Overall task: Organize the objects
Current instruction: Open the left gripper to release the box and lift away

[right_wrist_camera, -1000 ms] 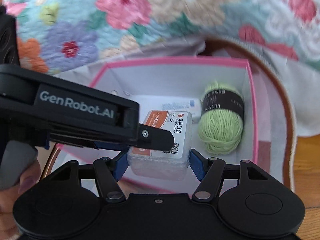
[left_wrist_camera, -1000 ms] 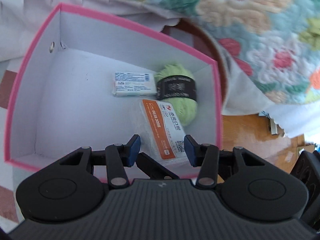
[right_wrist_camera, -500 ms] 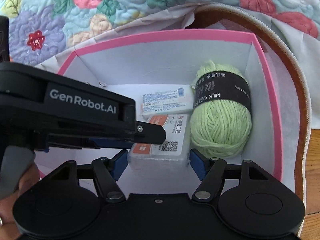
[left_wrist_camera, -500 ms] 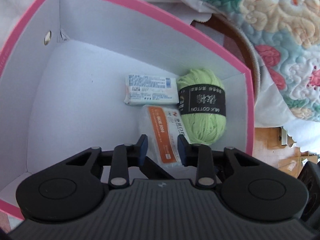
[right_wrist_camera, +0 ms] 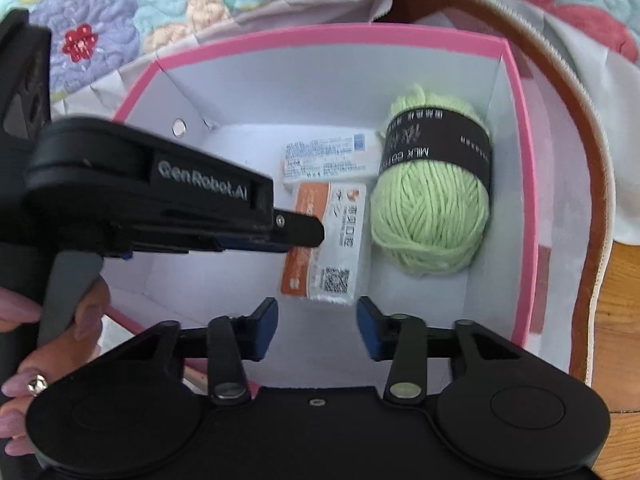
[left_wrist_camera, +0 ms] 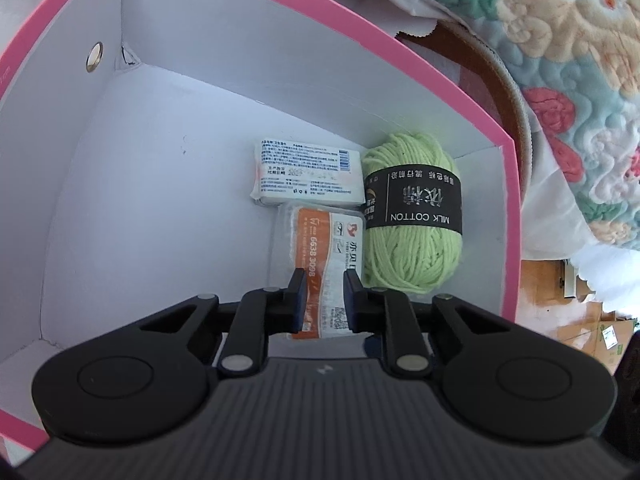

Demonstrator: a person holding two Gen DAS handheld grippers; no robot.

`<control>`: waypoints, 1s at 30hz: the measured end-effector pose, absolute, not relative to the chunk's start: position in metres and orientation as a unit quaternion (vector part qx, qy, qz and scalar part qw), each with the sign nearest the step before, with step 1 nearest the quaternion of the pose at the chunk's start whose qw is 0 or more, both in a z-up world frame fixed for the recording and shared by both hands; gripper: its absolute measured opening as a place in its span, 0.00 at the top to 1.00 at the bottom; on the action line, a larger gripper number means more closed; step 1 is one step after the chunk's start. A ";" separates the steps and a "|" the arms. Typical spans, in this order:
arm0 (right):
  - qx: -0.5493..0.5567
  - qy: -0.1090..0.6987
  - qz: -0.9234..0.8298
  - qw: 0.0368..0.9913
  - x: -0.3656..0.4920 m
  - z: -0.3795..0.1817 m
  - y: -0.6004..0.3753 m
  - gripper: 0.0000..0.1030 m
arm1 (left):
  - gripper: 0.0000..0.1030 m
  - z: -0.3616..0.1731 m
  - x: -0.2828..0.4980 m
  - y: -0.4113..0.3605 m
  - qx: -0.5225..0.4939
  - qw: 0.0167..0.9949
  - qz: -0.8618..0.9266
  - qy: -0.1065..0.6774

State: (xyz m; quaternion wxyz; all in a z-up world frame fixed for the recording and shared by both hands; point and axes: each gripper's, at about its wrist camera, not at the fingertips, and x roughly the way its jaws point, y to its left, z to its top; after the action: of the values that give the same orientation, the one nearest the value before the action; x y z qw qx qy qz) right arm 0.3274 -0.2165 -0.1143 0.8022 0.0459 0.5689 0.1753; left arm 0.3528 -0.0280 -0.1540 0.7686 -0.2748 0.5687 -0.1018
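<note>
Two handheld grippers are hovering inside a pink-rimmed box [right_wrist_camera: 520,128]. Pressed together, the left gripper [left_wrist_camera: 325,296] is holding nothing above an orange-labelled packet [right_wrist_camera: 332,240]. With jaws that have just been closing, the right gripper [right_wrist_camera: 318,326] is standing apart, empty. Lying beside the packet are green yarn [right_wrist_camera: 434,220] and a white pack [left_wrist_camera: 306,178].

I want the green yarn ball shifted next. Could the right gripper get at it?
Probably yes: the right gripper is open and empty above the pink-rimmed box, and the green yarn ball lies uncovered, beside the orange-labelled packet.
</note>
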 end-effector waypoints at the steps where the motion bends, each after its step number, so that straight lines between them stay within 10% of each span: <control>1: 0.054 0.575 0.176 0.797 0.329 -0.116 -0.218 0.56 | 0.83 -0.153 0.351 -0.029 -0.274 0.770 -0.098 0.568; 8: 0.098 0.600 0.185 0.772 0.333 -0.125 -0.221 0.58 | 0.79 -0.155 0.344 -0.026 -0.249 0.772 -0.078 0.580; 11: 0.107 0.598 0.176 0.774 0.334 -0.134 -0.218 0.75 | 0.79 -0.162 0.343 -0.023 -0.272 0.761 -0.086 0.583; 30: 0.089 0.476 0.208 0.850 0.282 -0.069 -0.222 0.65 | 0.66 -0.094 0.317 -0.020 -0.210 0.812 -0.079 0.539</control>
State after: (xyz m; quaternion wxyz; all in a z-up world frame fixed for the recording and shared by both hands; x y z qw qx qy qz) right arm 0.2820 -0.2224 -0.0693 0.8498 0.0888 0.4759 0.2084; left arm 0.3165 -0.0199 -0.0941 0.8115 -0.2101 0.5395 -0.0788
